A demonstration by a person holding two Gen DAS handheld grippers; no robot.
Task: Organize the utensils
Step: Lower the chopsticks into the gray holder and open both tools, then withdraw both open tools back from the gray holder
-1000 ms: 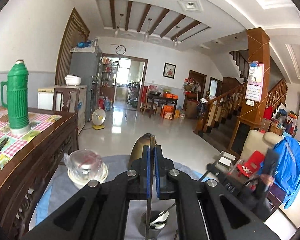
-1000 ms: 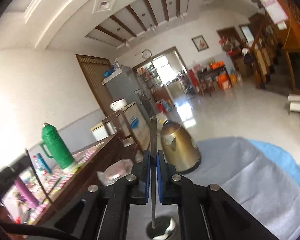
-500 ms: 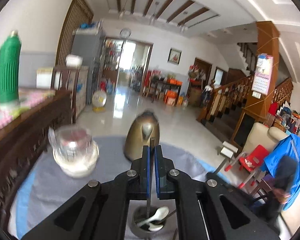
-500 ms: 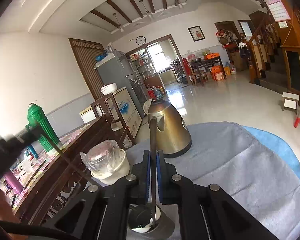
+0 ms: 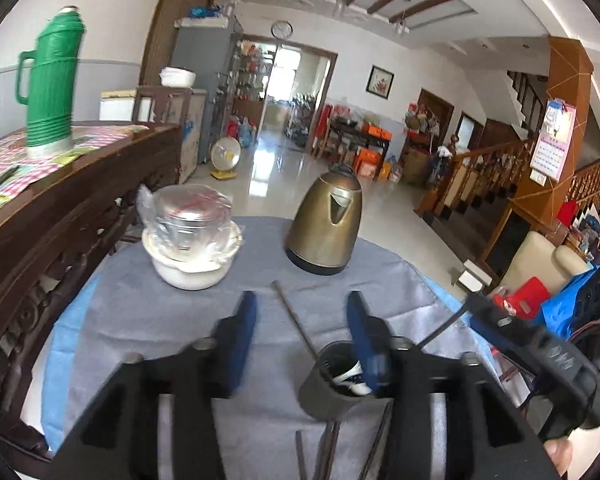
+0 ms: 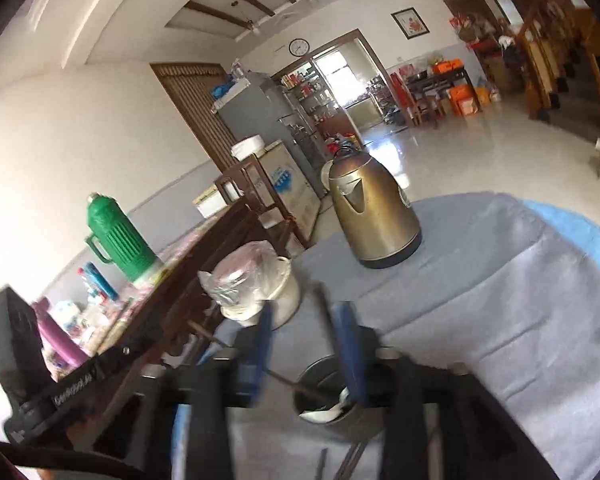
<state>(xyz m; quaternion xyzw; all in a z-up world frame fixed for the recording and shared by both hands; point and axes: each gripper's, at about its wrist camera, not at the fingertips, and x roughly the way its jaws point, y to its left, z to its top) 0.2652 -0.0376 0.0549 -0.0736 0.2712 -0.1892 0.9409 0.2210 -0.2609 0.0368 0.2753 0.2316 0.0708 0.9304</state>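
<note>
So there's a round table with a grey cloth [image 5: 148, 320], a brass-coloured kettle [image 5: 327, 224] and a plastic-wrapped white bowl [image 5: 192, 240] at the back. Nearer, the dark utensil cup [image 5: 332, 384] holds a white spoon [image 5: 350, 382] and a chopstick [image 5: 294, 320] leaning out. Left gripper [image 5: 300, 332] and right gripper [image 6: 306, 336] are both spreading open, pads off the chopstick between them

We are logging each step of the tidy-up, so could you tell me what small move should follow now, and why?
Probably lift both grippers clear of the dark holder. The left gripper and right gripper jaws are opening, nothing pressed between the pads, and a chopstick leans in the holder beside a white spoon. More sticks lie on the grey cloth, likely next.
</note>
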